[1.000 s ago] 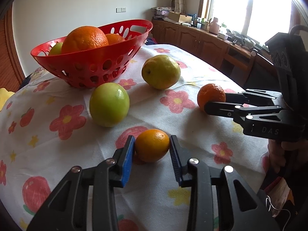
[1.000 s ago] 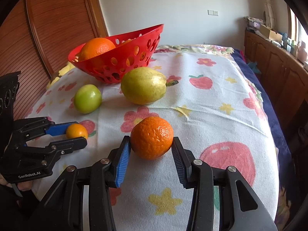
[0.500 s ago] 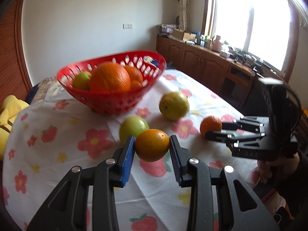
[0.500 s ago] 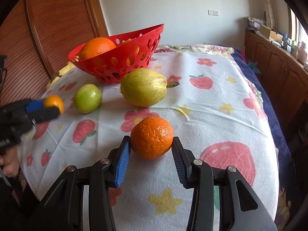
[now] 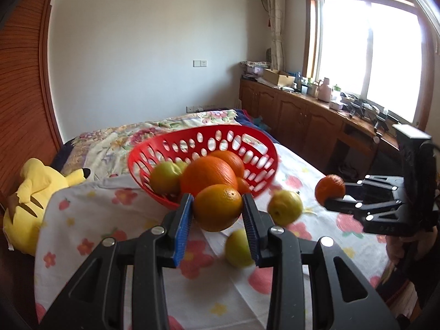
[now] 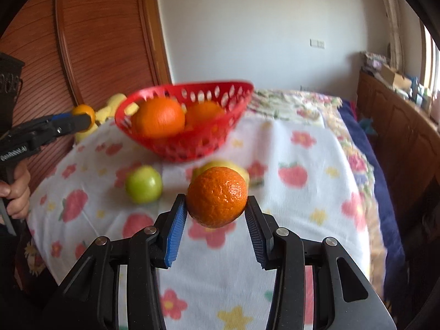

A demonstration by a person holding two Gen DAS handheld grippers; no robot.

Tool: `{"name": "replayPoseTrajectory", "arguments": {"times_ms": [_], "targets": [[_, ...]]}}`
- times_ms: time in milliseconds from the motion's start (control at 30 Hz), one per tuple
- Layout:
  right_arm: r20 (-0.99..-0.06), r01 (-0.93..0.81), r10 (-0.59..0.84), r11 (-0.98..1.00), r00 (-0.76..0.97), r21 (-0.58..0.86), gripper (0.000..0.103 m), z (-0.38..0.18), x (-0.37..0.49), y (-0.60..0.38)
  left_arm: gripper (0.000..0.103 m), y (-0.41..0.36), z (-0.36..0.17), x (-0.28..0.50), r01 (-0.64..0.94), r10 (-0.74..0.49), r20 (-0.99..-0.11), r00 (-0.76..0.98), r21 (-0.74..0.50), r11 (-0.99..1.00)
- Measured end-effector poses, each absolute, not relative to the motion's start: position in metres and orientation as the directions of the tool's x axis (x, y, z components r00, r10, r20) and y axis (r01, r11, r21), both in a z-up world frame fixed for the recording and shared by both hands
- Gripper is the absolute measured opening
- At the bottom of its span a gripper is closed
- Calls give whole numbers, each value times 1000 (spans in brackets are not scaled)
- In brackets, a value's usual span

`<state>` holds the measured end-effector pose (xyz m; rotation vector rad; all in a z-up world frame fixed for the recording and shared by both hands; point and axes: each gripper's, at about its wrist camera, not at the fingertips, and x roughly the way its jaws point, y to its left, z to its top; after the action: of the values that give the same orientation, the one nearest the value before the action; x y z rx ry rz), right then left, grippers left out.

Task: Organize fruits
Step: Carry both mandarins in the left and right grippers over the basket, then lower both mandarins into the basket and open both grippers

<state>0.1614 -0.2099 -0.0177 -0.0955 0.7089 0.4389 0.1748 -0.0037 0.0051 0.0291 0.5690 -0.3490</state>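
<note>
The left claw (image 5: 217, 214) grips a small orange (image 5: 217, 207) between its blue pads, held in the air just in front of the red basket (image 5: 203, 148). The right claw (image 6: 216, 214) grips a tangerine (image 6: 217, 196), also clear of the flowered cloth (image 6: 297, 187) and on the near side of the basket. Inside the basket lie a large orange (image 5: 209, 174) and a green fruit (image 5: 165, 177). A green apple (image 6: 143, 183) and a yellow pear (image 5: 284, 206) rest on the cloth just in front of the basket.
</note>
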Motion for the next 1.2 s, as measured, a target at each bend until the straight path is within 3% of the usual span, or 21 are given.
{"name": "replayPoseTrajectory", "arguments": {"times_ms": [367,1200], "targets": [[-599,-489,409,872,689,33,43,20,217,-183,34,6,8,217,303,-280,-539,794,-47,952],[-649,-555,432,831,626,18,44,-14,276,-145,35,-11,6,306,308,-254,-600,758,-13,951]]}}
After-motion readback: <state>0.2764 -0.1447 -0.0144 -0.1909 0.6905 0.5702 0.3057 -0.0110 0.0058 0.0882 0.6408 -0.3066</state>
